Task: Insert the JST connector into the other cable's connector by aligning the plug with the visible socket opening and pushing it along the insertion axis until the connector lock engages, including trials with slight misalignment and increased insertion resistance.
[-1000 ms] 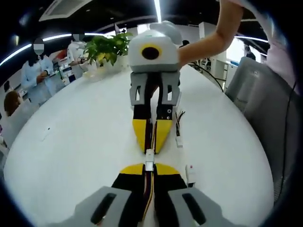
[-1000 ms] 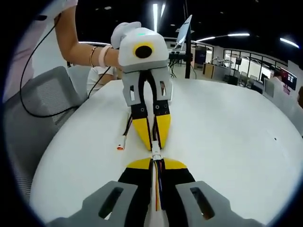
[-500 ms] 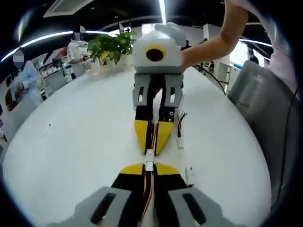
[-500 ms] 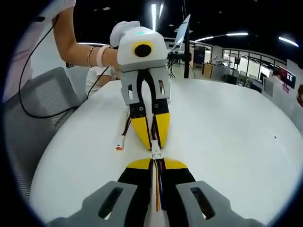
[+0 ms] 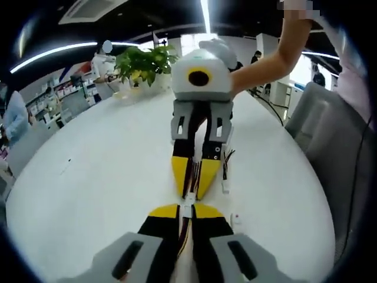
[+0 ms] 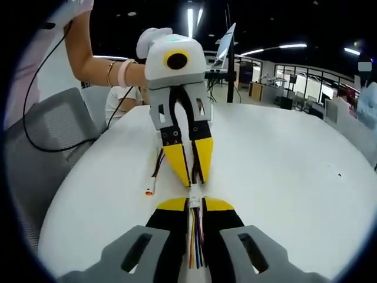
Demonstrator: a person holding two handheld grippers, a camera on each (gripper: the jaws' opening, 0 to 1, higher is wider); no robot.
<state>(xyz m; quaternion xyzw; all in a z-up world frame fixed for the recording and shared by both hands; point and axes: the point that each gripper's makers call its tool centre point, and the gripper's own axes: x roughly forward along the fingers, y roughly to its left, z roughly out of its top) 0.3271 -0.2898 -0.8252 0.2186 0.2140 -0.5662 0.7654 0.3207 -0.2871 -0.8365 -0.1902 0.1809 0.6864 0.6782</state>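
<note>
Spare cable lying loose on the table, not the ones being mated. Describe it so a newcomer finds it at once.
Start at the round white table, then find the two yellow-tipped hand-held grippers meeting tip to tip at its near edge. In the right gripper view, the spare cable lies flat just left of the left hand-held gripper. Unlike the gripped cables, nothing holds it, and it ends in a small white plug with an orange tip.
</note>
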